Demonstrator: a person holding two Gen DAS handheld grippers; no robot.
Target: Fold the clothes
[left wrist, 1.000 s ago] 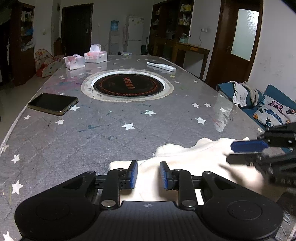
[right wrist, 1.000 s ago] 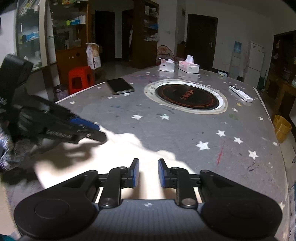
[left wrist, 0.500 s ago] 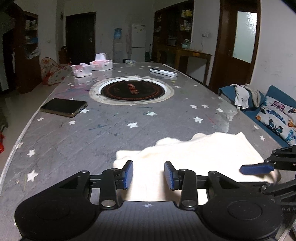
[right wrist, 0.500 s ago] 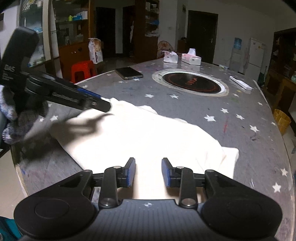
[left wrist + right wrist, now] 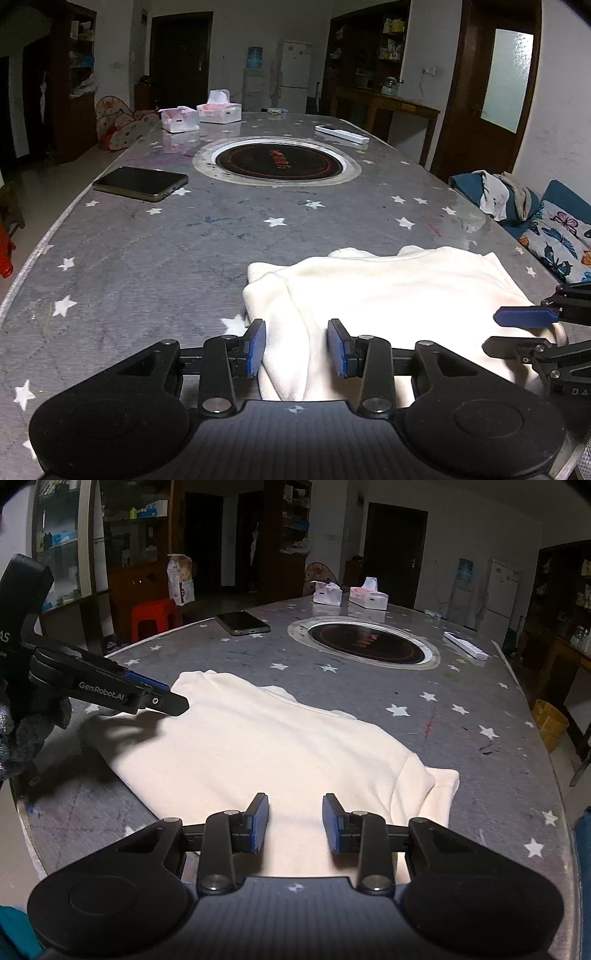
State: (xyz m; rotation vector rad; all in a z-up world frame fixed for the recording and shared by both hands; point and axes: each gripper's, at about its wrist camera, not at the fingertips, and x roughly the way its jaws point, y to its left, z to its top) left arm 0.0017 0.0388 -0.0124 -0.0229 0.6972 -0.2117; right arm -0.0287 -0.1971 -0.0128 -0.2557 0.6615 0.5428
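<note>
A cream-white garment (image 5: 388,288) (image 5: 277,746) lies spread on the grey star-patterned table (image 5: 166,266) (image 5: 480,775), near its front edge. My left gripper (image 5: 295,332) is open at the garment's left end, where a raised fold of cloth sits loosely between its blue pads. In the right wrist view the left gripper (image 5: 166,698) hovers over the cloth's far left corner. My right gripper (image 5: 295,808) is open low over the flat near hem, with cloth under the gap. The right gripper (image 5: 495,330) shows at the right edge of the left wrist view.
A phone (image 5: 140,183) (image 5: 242,623) lies at the left. A round cooker plate (image 5: 277,162) is set into the table's middle, a white remote (image 5: 341,134) and two tissue boxes (image 5: 219,110) behind it. A sofa with cushions (image 5: 561,236) stands right, a yellow bin (image 5: 552,723) beside the table.
Both pairs of jaws have widened a little. Both grippers have drawn back toward the near table edge, and more of the garment now shows lying flat.
</note>
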